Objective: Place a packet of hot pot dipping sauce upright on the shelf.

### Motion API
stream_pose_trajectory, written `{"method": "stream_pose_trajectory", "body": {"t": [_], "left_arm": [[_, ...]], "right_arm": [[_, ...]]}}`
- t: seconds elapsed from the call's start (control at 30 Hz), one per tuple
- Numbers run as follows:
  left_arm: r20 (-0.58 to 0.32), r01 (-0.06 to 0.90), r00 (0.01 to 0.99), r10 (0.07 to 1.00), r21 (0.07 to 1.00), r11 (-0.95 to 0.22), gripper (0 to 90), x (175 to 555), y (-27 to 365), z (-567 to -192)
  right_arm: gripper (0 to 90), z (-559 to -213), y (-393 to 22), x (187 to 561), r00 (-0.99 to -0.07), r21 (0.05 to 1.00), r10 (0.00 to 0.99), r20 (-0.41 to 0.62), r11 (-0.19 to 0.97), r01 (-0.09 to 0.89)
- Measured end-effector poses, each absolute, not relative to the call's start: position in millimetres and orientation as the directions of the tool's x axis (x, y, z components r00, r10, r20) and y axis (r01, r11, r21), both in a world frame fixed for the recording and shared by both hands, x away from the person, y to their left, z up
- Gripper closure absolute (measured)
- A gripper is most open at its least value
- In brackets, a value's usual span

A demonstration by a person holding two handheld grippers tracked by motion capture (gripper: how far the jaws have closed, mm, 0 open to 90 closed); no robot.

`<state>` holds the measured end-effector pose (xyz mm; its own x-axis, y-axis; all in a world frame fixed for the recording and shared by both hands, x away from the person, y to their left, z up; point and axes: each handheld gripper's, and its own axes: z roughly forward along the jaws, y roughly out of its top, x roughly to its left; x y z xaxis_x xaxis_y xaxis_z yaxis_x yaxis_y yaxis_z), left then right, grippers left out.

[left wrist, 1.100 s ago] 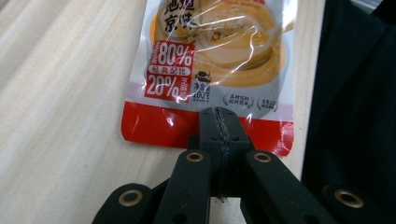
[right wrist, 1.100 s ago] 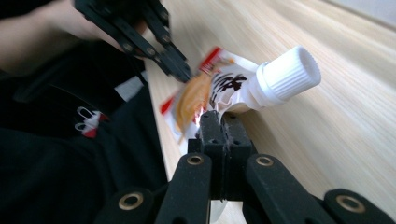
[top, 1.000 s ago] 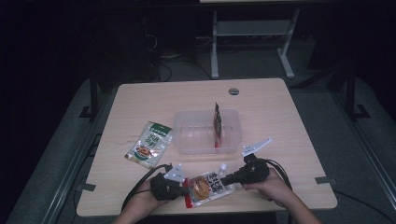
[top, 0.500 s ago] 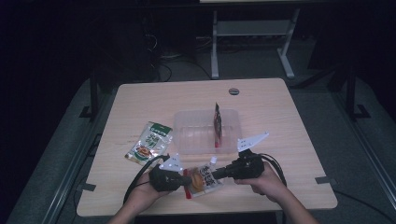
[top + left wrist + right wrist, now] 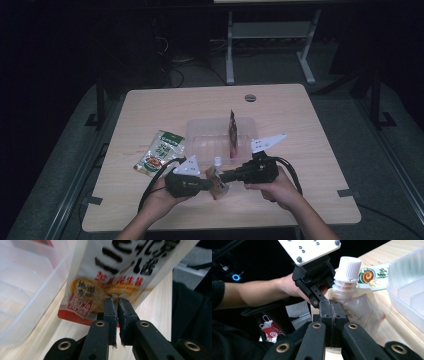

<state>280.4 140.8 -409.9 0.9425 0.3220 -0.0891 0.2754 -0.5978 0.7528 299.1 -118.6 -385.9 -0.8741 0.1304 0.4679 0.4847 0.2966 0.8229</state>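
Just in front of the clear plastic tray (image 5: 210, 135), we hold a spouted pouch (image 5: 218, 179) upright above the table (image 5: 300, 125). Our right gripper (image 5: 331, 305) pinches its edge near the white cap (image 5: 349, 266); our left gripper (image 5: 116, 302), jaws just easing apart slightly, still nips the printed face.

The spouted pouch (image 5: 359, 307) was glossy printed film with a ribbed white plastic cap (image 5: 350, 267). The container (image 5: 212, 142) was frosted clear plastic; the table (image 5: 310, 165) was matt pale wood.
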Motion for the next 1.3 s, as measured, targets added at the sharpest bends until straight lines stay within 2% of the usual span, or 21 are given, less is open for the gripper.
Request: {"method": "stream_pose_trajectory", "body": {"t": [0.23,0.67,0.83,1.1,1.3], "left_arm": [[-0.110,0.276,0.944,0.310,0.778,-0.564,82.3,276.9,140.3,-403.3],[-0.097,0.272,0.942,0.322,0.781,-0.561,60.7,272.0,162.8,-392.6],[-0.091,0.279,0.934,0.345,0.789,-0.548,61.5,273.8,176.6,-386.5],[-0.093,0.284,0.928,0.362,0.803,-0.523,72.7,279.7,184.6,-378.0],[-0.081,0.269,0.933,0.352,0.804,-0.530,75.9,285.1,178.5,-372.5]], "right_arm": [[90.0,-382.9,-121.3,301.6,-0.872,0.829,0.148,0.466,0.270,0.489],[90.0,-368.2,-135.5,306.5,-0.872,0.854,0.187,0.453,0.188,0.485],[90.0,-359.1,-139.8,310.0,-0.870,0.861,0.203,0.450,0.160,0.483],[90.0,-345.9,-141.5,318.4,-0.869,0.872,0.242,0.431,0.138,0.470],[90.0,-335.9,-140.0,327.8,-0.867,0.879,0.269,0.420,0.119,0.462]]}}
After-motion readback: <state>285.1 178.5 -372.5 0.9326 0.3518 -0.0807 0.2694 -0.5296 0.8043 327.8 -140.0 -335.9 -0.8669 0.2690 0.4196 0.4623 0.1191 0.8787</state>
